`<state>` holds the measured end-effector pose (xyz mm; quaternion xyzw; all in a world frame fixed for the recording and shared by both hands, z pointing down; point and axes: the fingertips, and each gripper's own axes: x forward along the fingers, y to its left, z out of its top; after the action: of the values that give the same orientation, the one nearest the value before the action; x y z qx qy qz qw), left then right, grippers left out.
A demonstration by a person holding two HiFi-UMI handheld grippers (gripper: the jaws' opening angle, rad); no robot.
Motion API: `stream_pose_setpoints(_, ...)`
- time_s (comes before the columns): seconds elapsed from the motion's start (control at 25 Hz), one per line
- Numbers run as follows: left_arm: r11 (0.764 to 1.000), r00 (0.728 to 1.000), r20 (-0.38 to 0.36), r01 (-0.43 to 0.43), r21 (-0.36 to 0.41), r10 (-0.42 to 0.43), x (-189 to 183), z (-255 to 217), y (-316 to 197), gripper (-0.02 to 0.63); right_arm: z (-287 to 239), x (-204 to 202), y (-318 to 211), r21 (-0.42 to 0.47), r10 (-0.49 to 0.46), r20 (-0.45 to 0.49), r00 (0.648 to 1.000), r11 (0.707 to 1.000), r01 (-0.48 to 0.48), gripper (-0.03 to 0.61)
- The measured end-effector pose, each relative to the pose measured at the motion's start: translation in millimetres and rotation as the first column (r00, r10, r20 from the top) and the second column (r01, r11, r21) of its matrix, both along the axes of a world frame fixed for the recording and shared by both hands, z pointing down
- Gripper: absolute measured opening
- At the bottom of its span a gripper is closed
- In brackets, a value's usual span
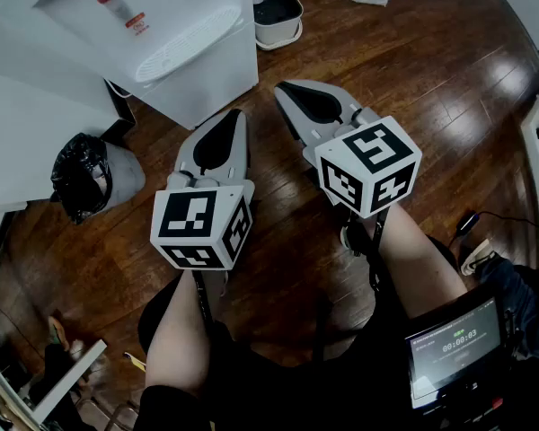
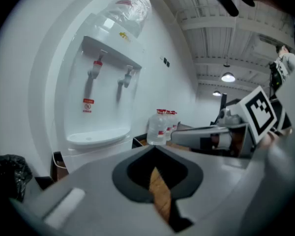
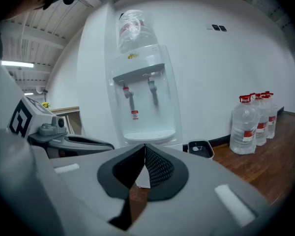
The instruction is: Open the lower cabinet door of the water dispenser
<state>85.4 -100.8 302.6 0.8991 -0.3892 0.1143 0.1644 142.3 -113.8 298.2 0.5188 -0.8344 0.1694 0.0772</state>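
The white water dispenser (image 1: 175, 43) stands at the upper left of the head view, its lower cabinet front (image 1: 217, 90) facing the grippers. Both grippers hover over the wood floor just short of it. My left gripper (image 1: 237, 115) is shut with nothing in it, its tip a short way from the cabinet's lower edge. My right gripper (image 1: 282, 89) is shut and empty too, beside the cabinet's right corner. The left gripper view has the dispenser (image 2: 105, 97) with two taps above the closed jaws (image 2: 155, 147). In the right gripper view the dispenser (image 3: 142, 97) stands straight ahead of the closed jaws (image 3: 144, 145), which hide most of the cabinet.
A black rubbish bag (image 1: 83, 176) lies left of the dispenser. A small white box with a dark top (image 1: 277, 9) stands to its right, with water bottles (image 3: 250, 122) along the wall beyond. A screen (image 1: 454, 348) hangs by the person's right leg.
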Motion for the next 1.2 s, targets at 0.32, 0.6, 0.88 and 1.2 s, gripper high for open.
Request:
stream_pose_setpoints(0.32, 1.0, 1.0, -0.029, -0.01, -0.024, 0.01, 5.2, 7.4, -23.2, 0.142, 21.3, 15.5, -40.9, -0.04, -0.014, -0.04, 0.999, 0.999, 0.012, 0.006)
stream_pose_setpoints(0.6, 0.994, 0.999, -0.009, -0.034, -0.103, 0.033, 7.0, 27.1, -59.1, 0.183, 53.0, 17.4, -96.4, -0.056, -0.068, -0.127, 0.99, 0.997, 0.061, 0.18)
stream_pose_setpoints(0.88, 0.981, 0.998, 0.027, -0.044, -0.19, 0.05, 6.9, 48.7, -95.9, 0.236, 124.6, 12.6, -147.8, -0.176, -0.231, -0.315, 0.92, 0.967, 0.183, 0.355)
stream_pose_setpoints(1.2, 0.966, 0.988, 0.112, -0.076, -0.248, 0.106, 22.4, 79.0, -112.2, 0.382, 178.4, 21.1, -175.7, -0.309, -0.335, -0.315, 0.888, 0.921, 0.238, 0.433)
